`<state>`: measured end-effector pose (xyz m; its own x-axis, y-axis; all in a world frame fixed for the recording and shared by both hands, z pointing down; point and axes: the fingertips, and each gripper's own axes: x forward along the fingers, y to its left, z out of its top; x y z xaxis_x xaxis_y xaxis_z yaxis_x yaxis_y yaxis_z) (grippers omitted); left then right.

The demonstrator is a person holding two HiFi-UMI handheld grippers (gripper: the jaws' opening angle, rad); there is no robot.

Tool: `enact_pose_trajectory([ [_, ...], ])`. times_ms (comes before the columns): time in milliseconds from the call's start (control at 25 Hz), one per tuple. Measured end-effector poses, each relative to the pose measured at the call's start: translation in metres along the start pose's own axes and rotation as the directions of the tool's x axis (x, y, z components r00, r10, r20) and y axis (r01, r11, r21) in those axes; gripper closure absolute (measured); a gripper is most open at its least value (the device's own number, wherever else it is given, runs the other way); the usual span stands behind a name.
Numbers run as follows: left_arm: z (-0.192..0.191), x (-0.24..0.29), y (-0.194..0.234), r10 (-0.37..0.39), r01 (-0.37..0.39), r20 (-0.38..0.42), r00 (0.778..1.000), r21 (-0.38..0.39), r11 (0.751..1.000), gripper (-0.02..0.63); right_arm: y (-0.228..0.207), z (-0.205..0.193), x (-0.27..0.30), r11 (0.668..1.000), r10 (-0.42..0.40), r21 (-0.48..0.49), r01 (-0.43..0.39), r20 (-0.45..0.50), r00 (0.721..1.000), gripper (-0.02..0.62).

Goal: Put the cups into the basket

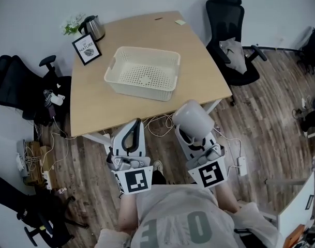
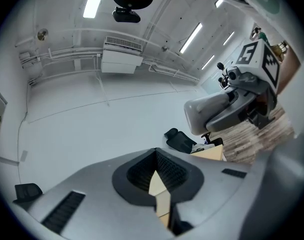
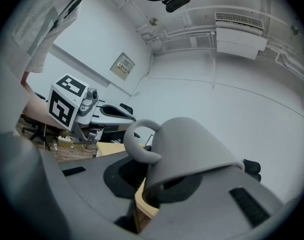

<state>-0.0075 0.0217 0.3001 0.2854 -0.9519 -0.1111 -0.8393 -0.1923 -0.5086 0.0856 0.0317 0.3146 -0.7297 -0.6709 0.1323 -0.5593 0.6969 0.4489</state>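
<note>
Pale wooden table [image 1: 95,107] on plank floor [image 1: 266,138], black chairs [image 1: 227,30] far right and left, white walls [image 2: 92,129], strip lights [image 2: 94,1] overhead.

You're holding both grippers out side by side just in front of your torso, pointing forward, roughly level, marker cubes facing up. Left gripper [image 1: 136,125]: fingers [image 2: 92,194] sitting nearly together with only a thin slit, nothing between them. Right gripper [image 3: 142,194] is clamping the wall of a cup [image 3: 191,144], the cup's handle pointing toward the left gripper.
</note>
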Motion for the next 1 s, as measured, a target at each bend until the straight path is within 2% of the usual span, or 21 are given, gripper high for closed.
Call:
enact_pose_trajectory([
  [320,-0.044,0.047,0.071,-0.037,0.037,0.031,0.999,0.002,0.999,0.6,-0.021,0.01,0.092,0.998,-0.055,0.005,0.056,-0.016,0.998,0.557],
  [520,-0.07,0.075,0.083,-0.085,0.084,-0.023,0.996,-0.013,0.996,0.6,-0.035,0.001,0.118,0.997,-0.078,0.017,0.079,-0.059,0.995,0.557],
  [600,-0.072,0.082,0.081,-0.098,0.098,-0.015,0.995,-0.014,0.995,0.6,-0.042,-0.002,0.125,0.996,-0.083,0.034,0.085,-0.054,0.995,0.557],
  [760,-0.071,0.089,0.08,-0.064,0.065,0.036,0.997,-0.032,0.997,0.6,-0.059,-0.006,0.144,0.992,-0.084,0.092,0.084,-0.006,0.996,0.557],
  [1000,-0.093,0.121,0.103,0.004,-0.005,-0.043,0.999,-0.021,1.0,0.6,-0.091,-0.01,0.186,0.995,-0.036,0.096,0.032,0.045,0.998,0.558],
])
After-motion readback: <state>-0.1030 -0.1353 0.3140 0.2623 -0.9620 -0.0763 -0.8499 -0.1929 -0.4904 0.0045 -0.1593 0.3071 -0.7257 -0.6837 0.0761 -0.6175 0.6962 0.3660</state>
